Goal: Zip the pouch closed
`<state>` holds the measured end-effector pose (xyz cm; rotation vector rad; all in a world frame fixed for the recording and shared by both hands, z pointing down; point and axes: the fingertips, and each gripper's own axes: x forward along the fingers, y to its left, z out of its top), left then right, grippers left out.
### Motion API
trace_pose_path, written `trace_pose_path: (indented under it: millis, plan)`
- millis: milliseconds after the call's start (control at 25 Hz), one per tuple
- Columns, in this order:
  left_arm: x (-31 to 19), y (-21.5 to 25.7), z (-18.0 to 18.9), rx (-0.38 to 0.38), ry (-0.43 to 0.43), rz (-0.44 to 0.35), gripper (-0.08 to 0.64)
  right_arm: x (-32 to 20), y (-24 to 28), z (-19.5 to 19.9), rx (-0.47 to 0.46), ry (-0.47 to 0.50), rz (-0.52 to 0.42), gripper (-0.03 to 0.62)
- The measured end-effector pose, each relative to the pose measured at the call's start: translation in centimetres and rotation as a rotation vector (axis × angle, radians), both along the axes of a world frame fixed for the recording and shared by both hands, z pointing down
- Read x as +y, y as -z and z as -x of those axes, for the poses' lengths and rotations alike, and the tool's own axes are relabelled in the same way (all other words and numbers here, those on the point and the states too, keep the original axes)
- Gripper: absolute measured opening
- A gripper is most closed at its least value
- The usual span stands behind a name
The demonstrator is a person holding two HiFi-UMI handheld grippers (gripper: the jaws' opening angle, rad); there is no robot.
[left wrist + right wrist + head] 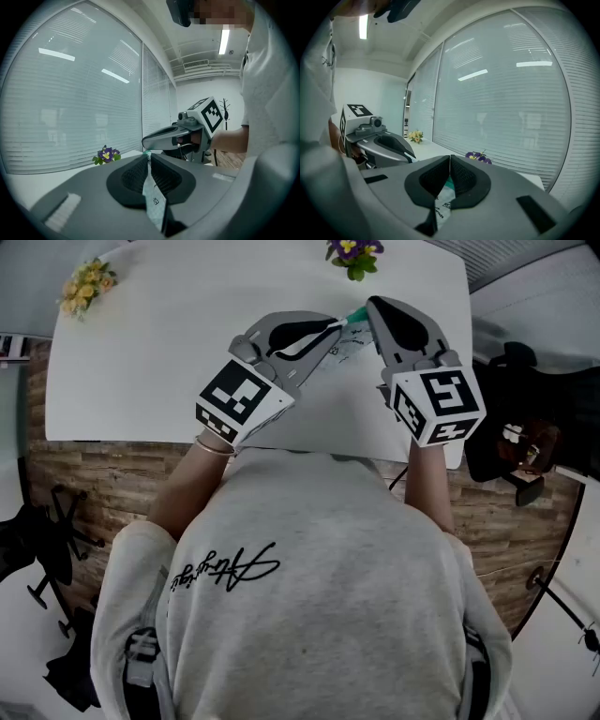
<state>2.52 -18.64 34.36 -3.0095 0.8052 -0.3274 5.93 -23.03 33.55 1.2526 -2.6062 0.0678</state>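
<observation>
Pouch of thin translucent plastic with a teal zip edge (343, 337) is pinched between both grippers over the white worktop (141, 371). Nearest, both forearms reach forward from a grey sweatshirt (309, 596) and angle inward. The left gripper (328, 326) is clamped on one end of the pouch and the right gripper (376, 309) on the other, their tips almost meeting, both nearly level. Beyond the right gripper sit purple flowers (353, 253). Far left of the left gripper are yellow flowers (86, 283).
</observation>
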Motion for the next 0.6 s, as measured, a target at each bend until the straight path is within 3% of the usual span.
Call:
trace_pose_path:
  millis: [120,440,600]
  plan:
    - [-0.07,0.13,0.03,0.014,-0.003,0.007,0.021,-0.21,0.00,-0.61,-0.019,-0.011,0.008,0.006]
    - [0.01,-0.47,-0.22,0.012,-0.013,0.024,0.021,-0.70,-0.60,-0.93,0.088,-0.043,-0.039,0.008]
    - [-0.11,-0.23,-0.27,0.022,-0.011,0.021,0.021,-0.98,-0.63,-0.90,0.094,-0.046,-0.045,0.009]
